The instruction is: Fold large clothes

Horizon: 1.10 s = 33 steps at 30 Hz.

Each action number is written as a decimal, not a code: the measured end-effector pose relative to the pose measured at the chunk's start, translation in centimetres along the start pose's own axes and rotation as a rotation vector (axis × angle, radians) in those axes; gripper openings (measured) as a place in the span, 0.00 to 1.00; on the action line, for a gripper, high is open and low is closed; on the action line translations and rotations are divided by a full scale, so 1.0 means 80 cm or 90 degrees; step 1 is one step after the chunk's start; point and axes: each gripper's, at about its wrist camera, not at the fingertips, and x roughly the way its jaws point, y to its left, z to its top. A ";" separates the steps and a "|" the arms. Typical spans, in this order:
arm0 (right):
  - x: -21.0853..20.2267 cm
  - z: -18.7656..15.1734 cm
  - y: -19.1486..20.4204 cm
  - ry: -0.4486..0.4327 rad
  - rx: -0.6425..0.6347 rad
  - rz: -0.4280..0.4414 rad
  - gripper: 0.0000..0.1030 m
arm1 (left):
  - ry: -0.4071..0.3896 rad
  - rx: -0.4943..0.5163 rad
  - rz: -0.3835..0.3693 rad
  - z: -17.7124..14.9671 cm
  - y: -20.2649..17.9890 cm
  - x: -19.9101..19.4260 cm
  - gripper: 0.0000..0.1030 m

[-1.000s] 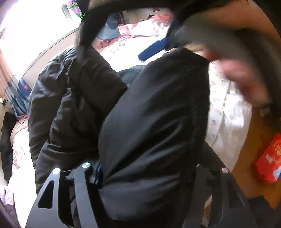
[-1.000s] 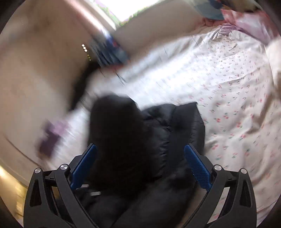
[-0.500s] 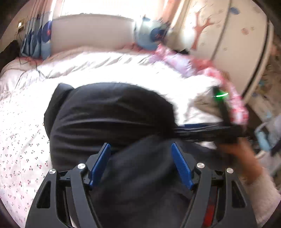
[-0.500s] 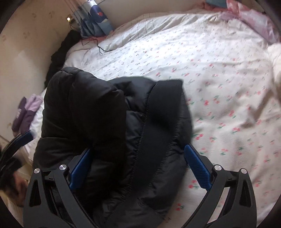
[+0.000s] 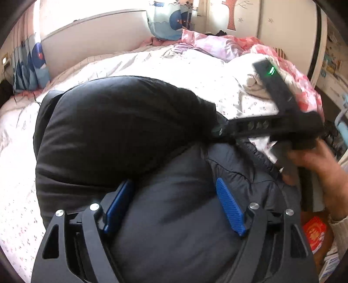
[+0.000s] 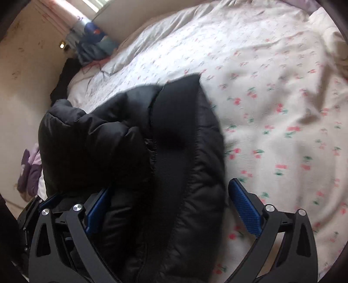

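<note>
A black puffy jacket [image 5: 113, 130] lies bunched on the cherry-print bed sheet [image 5: 19, 152]. My left gripper [image 5: 174, 202] straddles a padded fold of it at the near edge. Its jaws are opening, and the blue pads [image 5: 228, 206] stand apart from the fabric bulging between them. In the right wrist view the jacket [image 6: 174, 152] runs up between the fingers of my right gripper [image 6: 171, 206], which is open; its right pad [image 6: 245, 206] is clear of the cloth. A hand [image 5: 315, 165] holds the right gripper [image 5: 219, 130], whose tip is at the jacket's right side.
Pillows [image 5: 165, 19] lean on the headboard [image 5: 97, 39], and a pink quilt [image 5: 219, 45] is heaped at the far right beside a wardrobe [image 5: 282, 28]. A red box [image 5: 315, 235] lies on the floor. Purple clothing [image 6: 30, 169] sits past the bed's left edge.
The jacket came down from mid-air onto the bed. My left gripper's pads have spread wider around its fold. The right gripper sank lower over the jacket, still open.
</note>
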 end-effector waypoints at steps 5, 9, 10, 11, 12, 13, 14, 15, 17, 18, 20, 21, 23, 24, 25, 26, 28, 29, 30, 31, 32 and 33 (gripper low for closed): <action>-0.033 0.029 0.032 -0.073 -0.053 -0.045 0.93 | -0.007 0.016 0.028 -0.006 -0.009 0.009 0.79; 0.030 0.027 0.002 -0.024 -0.009 -0.047 0.93 | -0.021 0.013 0.031 -0.004 -0.004 0.012 0.79; 0.045 0.022 -0.011 -0.014 0.019 -0.026 0.93 | -0.023 0.011 0.029 0.000 0.008 0.015 0.79; 0.063 0.012 -0.030 -0.004 0.064 0.011 0.94 | -0.023 0.009 0.025 0.000 0.011 0.016 0.79; 0.069 0.009 -0.040 -0.008 0.081 0.025 0.94 | -0.020 0.007 0.021 0.001 0.012 0.018 0.79; 0.068 0.007 -0.041 -0.011 0.080 0.024 0.94 | -0.016 0.008 0.018 0.000 0.013 0.020 0.79; 0.064 0.007 -0.040 -0.009 0.078 0.017 0.93 | -0.015 0.011 0.021 0.000 0.014 0.021 0.79; 0.054 0.009 -0.036 -0.012 0.071 0.005 0.93 | -0.014 0.018 0.026 -0.003 0.012 0.021 0.80; 0.026 0.013 -0.024 -0.038 0.043 -0.022 0.93 | -0.017 0.026 0.030 -0.007 0.012 0.020 0.81; 0.004 0.012 -0.016 -0.059 0.029 -0.025 0.93 | -0.018 0.027 0.031 -0.008 0.021 0.020 0.81; -0.036 0.004 0.001 -0.094 0.009 -0.002 0.93 | -0.022 0.022 0.030 -0.011 0.021 0.018 0.82; -0.047 -0.002 0.008 -0.101 0.000 0.002 0.93 | -0.023 0.021 0.030 -0.013 0.020 0.016 0.82; -0.057 -0.016 0.012 -0.095 -0.007 0.019 0.93 | -0.024 0.023 0.031 -0.014 0.019 0.014 0.82; -0.048 -0.026 0.011 -0.073 -0.010 0.015 0.93 | -0.024 0.023 0.032 -0.013 0.023 0.013 0.82; -0.033 -0.034 0.009 -0.048 -0.018 -0.008 0.93 | -0.025 0.024 0.033 -0.014 0.022 0.014 0.83; -0.006 -0.045 0.001 -0.008 -0.024 -0.032 0.93 | -0.025 0.024 0.033 -0.011 0.023 0.015 0.83; 0.026 -0.053 -0.015 0.021 0.007 0.001 0.94 | -0.018 0.025 0.027 -0.012 0.024 0.016 0.83; 0.028 -0.055 -0.019 0.020 0.018 0.004 0.94 | -0.014 0.028 0.026 -0.010 0.025 0.019 0.83; 0.024 -0.054 -0.016 0.019 0.017 -0.005 0.93 | -0.013 0.033 0.030 -0.012 0.022 0.020 0.83; 0.019 -0.051 -0.011 0.017 0.016 -0.013 0.93 | -0.013 0.039 0.036 -0.013 0.020 0.021 0.83; 0.011 -0.049 -0.006 0.013 0.014 -0.016 0.93 | -0.013 0.040 0.037 -0.013 0.020 0.023 0.84; 0.001 -0.045 0.001 0.001 0.010 -0.013 0.93 | -0.015 0.038 0.037 -0.013 0.020 0.023 0.84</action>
